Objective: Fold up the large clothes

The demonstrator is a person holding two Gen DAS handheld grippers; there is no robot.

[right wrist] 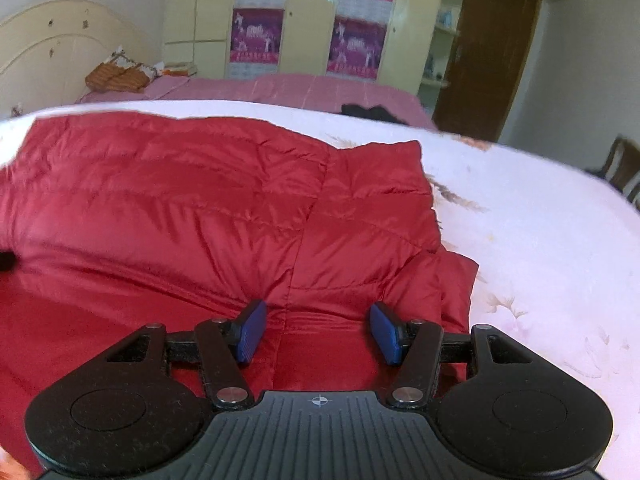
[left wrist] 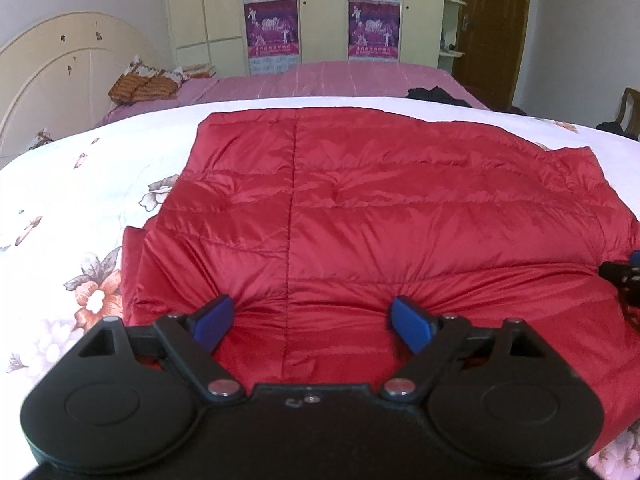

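Note:
A red quilted down jacket (left wrist: 360,208) lies spread on a white floral sheet (left wrist: 80,208), its near part folded over. My left gripper (left wrist: 312,320) is open, its blue pads (left wrist: 214,320) resting on the jacket's near fold. In the right wrist view the same jacket (right wrist: 192,200) fills the left and middle. My right gripper (right wrist: 316,330) is open, blue pads (right wrist: 386,334) on either side of a seam near the jacket's right edge. The right gripper's tip shows at the right edge of the left wrist view (left wrist: 624,280).
The white sheet (right wrist: 540,240) extends to the right of the jacket. Behind it is a bed with a pink cover (left wrist: 340,80), a brown pillow (left wrist: 140,86), a dark garment (left wrist: 436,94), a cream headboard (left wrist: 60,64), wardrobes with posters (left wrist: 272,28), a brown door (left wrist: 492,28) and a chair (right wrist: 624,168).

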